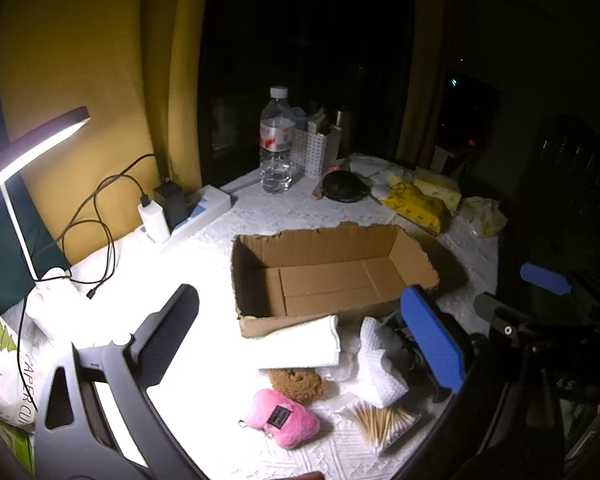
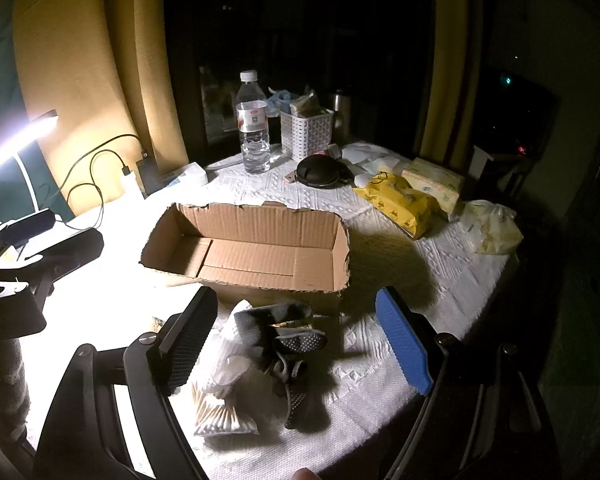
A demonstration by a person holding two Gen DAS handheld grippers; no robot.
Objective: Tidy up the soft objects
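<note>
"PAPER CU" reads on green-tree pack (image 1: 4, 376) beside left gripper (image 1: 300, 344).

The sponge (image 1: 298, 384) is half covered by the folded towel (image 1: 300, 342) at lower centre of the left view. The paper-cup pack (image 1: 4, 364) is cut off by the lower left edge. The lit bench (image 1: 204, 276) around the lamp (image 1: 28, 148) is washed out to white. In the right view, the dark socks (image 2: 284, 344) are lost in shadow, and the basket's (image 2: 306, 134) contents cannot be made out.
</note>
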